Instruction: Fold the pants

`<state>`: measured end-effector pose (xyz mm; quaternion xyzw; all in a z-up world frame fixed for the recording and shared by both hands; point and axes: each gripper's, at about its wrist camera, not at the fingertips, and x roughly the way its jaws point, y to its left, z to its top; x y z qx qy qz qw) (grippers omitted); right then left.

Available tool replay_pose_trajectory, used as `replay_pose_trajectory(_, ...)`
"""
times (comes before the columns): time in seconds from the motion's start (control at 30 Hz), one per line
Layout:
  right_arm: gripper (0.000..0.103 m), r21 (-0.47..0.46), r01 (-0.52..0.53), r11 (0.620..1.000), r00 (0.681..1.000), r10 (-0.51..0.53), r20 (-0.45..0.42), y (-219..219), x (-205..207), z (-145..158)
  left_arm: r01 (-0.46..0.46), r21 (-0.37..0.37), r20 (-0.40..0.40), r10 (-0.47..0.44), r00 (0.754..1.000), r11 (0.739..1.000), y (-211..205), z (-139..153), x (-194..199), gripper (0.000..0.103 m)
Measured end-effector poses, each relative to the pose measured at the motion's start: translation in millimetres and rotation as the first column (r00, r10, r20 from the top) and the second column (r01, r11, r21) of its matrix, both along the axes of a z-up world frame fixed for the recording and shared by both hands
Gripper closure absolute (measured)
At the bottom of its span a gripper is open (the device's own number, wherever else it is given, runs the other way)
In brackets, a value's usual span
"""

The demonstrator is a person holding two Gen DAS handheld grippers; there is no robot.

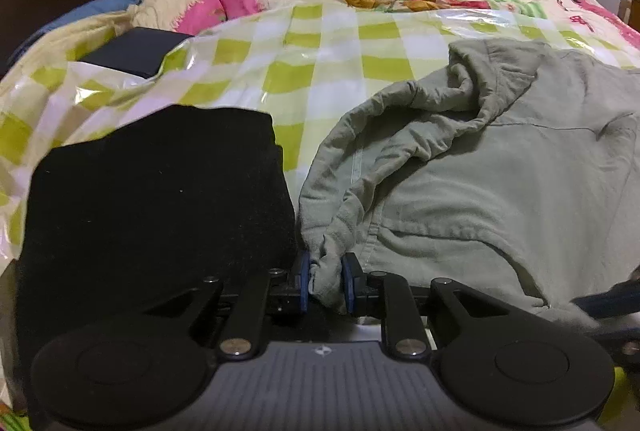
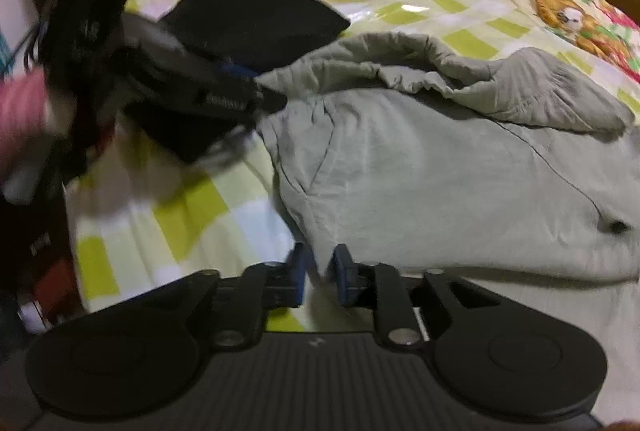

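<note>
No readable text, label or number; only small white emblem point(image 1: 319, 350) on gripper body.

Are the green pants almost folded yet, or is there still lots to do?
Still lots. A black garment already lies folded on the checkered sheet. The green pants are crumpled, no neat fold yet. The left hand-held gripper pinches a bunched corner; the right hand-held gripper sits around another edge, not clearly closed. Spreading flat and folding remain.

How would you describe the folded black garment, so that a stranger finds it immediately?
On the green-and-white checked bed cover, find the large crumpled grey-green pants. The black garment lies just to their left. It alone is dark and neatly folded flat.
</note>
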<state>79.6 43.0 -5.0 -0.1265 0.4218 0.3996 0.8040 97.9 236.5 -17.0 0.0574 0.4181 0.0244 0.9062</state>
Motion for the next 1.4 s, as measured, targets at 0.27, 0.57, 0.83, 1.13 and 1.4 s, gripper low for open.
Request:
replay_pose_trajectory(0.27,0.064,0.079,0.278,0.957,0.959,-0.282,0.04,-111,8,26,-0.051,0.015,0.063,0.05,0.997,0.999,-16,24,-17,0.067)
replay_pose_trajectory(0.57,0.062,0.047,0.782,0.621,0.614,-0.782,0.111,-321,35,9,0.236,-0.02,0.075,-0.234,0.969,0.971,-150,39,7,0.064)
replay_pose_trajectory(0.83,0.062,0.018,0.883,0.469,0.461,-0.874,0.154,-424,70,-18,0.474,-0.144,0.056,-0.471,0.88,0.869,-308,20,59,0.062)
replay_pose_trajectory(1.13,0.103,-0.071,0.894,0.442,0.447,-0.873,0.194,-465,77,-34,0.535,-0.209,-0.02,-0.551,0.835,0.818,-392,-13,73,0.057)
replay_pose_trajectory(1.4,0.103,-0.138,0.962,0.234,0.261,-0.938,0.226,-530,78,-28,0.609,-0.274,-0.029,-0.64,0.768,0.744,-429,-21,64,0.054)
